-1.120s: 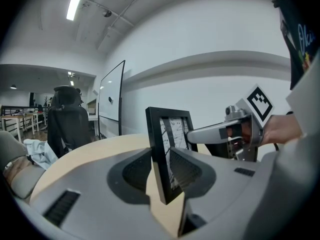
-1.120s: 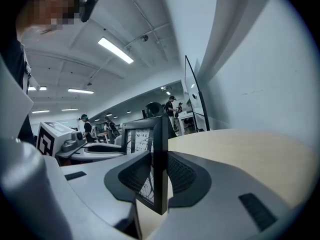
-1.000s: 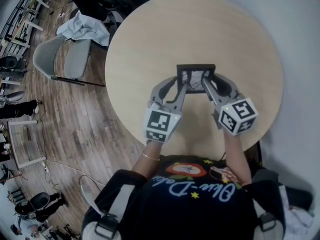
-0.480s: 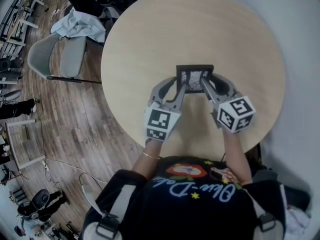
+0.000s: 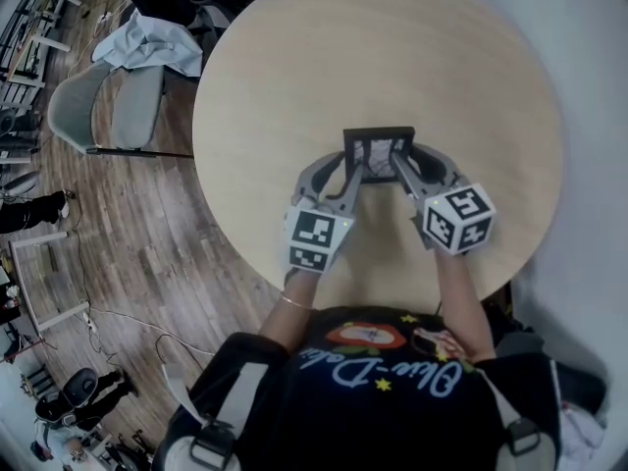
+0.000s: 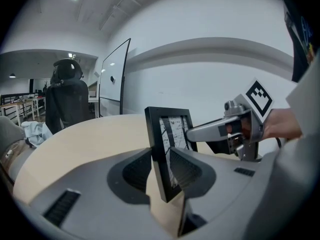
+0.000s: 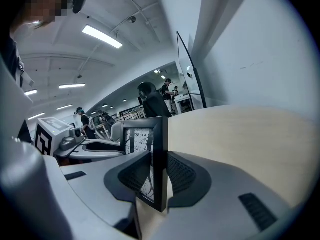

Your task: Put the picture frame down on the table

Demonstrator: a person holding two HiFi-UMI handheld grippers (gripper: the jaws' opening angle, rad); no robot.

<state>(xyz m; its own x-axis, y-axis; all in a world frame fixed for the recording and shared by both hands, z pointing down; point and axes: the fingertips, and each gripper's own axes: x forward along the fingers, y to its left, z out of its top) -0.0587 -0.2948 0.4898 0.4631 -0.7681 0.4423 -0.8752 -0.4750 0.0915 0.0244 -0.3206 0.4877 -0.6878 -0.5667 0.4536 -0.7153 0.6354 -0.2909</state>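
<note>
A small black picture frame (image 5: 379, 151) with a black-and-white print stands upright over the round wooden table (image 5: 294, 86), held from both sides. My left gripper (image 5: 349, 177) is shut on the frame's left edge (image 6: 159, 154), with a jaw on either face. My right gripper (image 5: 402, 173) is shut on the frame's right edge (image 7: 160, 159) in the same way. In the left gripper view the right gripper (image 6: 200, 131) reaches in behind the frame. The frame's lower edge is hidden behind the jaws, so I cannot tell whether it touches the table.
A grey chair (image 5: 108, 106) with a pale cloth (image 5: 152, 42) draped on it stands left of the table on the wood floor. A white wall curves behind the table's far right. Desks and people (image 7: 82, 121) show far off in the room.
The frame and both grippers hold nearly the same place on the table. The head view has drifted slightly, so the table sits a little further left.
</note>
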